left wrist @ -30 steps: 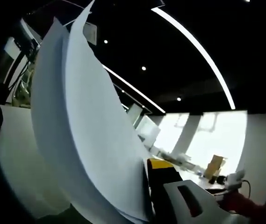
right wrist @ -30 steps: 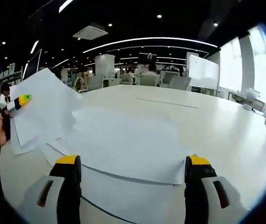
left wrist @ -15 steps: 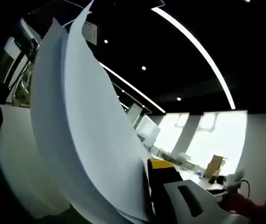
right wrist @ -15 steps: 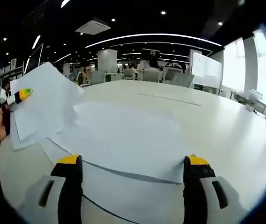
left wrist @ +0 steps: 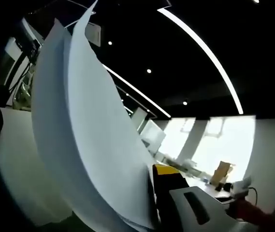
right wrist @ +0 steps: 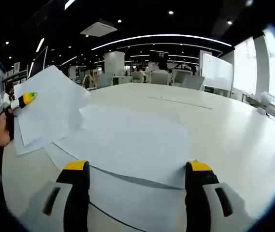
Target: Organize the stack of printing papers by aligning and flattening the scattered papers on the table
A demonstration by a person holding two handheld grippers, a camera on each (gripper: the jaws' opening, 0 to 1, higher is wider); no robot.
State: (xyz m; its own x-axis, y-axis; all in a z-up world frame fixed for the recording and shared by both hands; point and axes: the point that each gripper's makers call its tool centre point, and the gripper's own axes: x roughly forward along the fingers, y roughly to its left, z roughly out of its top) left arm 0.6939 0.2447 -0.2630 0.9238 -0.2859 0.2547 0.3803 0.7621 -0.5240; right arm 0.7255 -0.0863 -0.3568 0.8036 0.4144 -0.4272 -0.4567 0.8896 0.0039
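Roughly midway, I judge: the left gripper [right wrist: 25, 99], at the frame's left, clamps lifted sheets [right wrist: 48, 108], while the right gripper [right wrist: 135, 181], jaws apart, faces loose sheets [right wrist: 132, 145] still unaligned on the table [right wrist: 234, 140].

Papers [right wrist: 127, 140] plain white, no print visible; held sheets [left wrist: 89, 145] read pale bluish-white. Table [right wrist: 234, 130] white, glossy. Right gripper [right wrist: 135, 169]: yellow tips on black fingers, grey-white bodies. Left gripper [right wrist: 23, 100]: yellow tip with green, white body. Ceiling [left wrist: 200, 38] black with white light strips.

Matt white paper sheets [right wrist: 127, 140] lie on a smooth, faintly glossy white table [right wrist: 234, 135].
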